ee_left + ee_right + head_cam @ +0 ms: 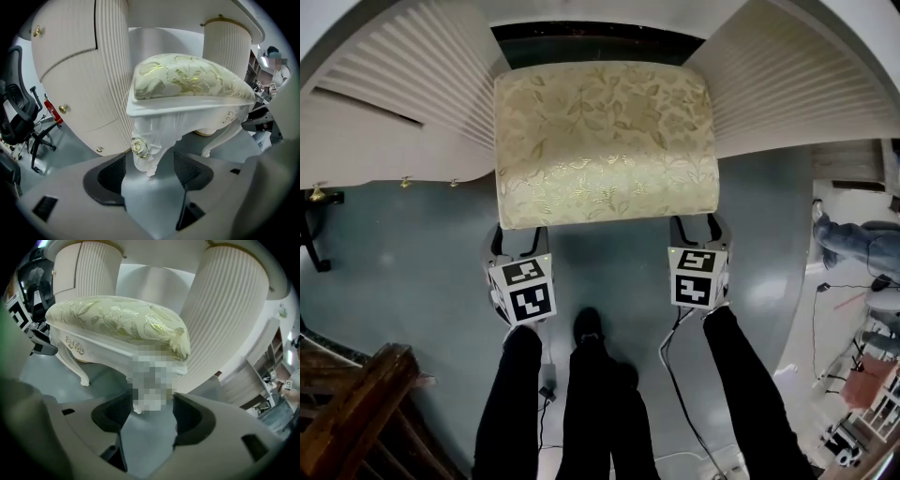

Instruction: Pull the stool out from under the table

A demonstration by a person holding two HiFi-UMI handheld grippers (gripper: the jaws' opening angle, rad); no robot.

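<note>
the stool [605, 141] stands on the grey-blue floor [412, 253]. its back half is between the two ribbed white pedestals of the table [394, 103], under the table's front edge, and its front half comes out toward the person. it has a cream cushion with a gold leaf pattern and a white carved frame with curved legs.

the left gripper [519, 242] is at the front left corner of the stool, low, under the edge of the cushion. in the left gripper view its jaws are spread wide, and the carved front left leg [145, 145] with a small gold rose stands between them. floor shows on both sides of the leg, so the pads do not press on it.

the right gripper [696, 232] is at the front right corner in the same way. its jaws are also spread, with the front right leg between them; this leg is mostly blurred in the right gripper view.

the person's dark shoe [589, 328] is on the floor between the two grippers.
</note>
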